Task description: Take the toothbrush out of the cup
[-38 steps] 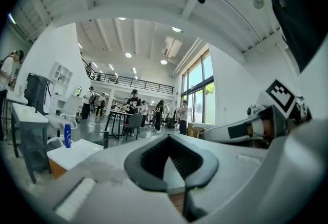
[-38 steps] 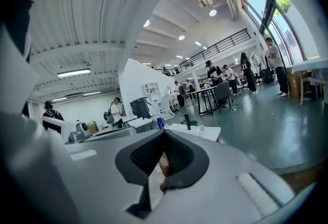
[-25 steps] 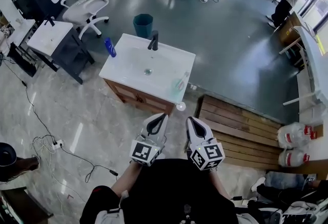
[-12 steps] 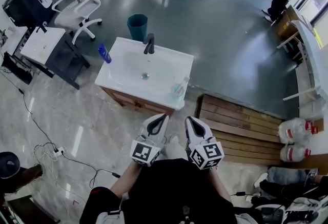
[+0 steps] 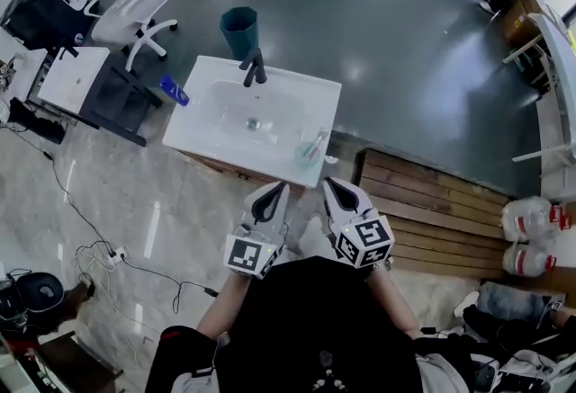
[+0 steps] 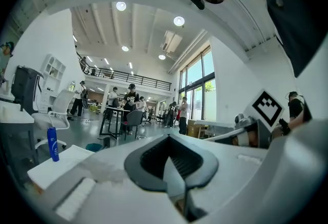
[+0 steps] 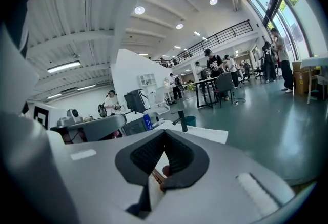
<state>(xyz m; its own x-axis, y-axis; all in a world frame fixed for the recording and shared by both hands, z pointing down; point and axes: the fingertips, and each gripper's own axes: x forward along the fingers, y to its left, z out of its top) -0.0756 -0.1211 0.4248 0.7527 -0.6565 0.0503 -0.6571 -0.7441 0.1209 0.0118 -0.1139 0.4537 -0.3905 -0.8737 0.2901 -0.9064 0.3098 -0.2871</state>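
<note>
The left gripper (image 5: 273,195) and right gripper (image 5: 337,193) are smooth white shells with ribbed dark pads. Each pair of pads is pressed tip to tip on nothing, and the two grippers are held side by side in front of the glossy white rectangular sink (image 5: 212,126). Only the head view shows the clear cup (image 5: 309,151) with the toothbrush (image 5: 317,145) leaning in it, on the sink's near right corner, well apart from both grippers. The gripper views give a level look at the angular black tap (image 7: 180,118) and the upright blue bottle (image 6: 52,143) by the sink's left edge.
</note>
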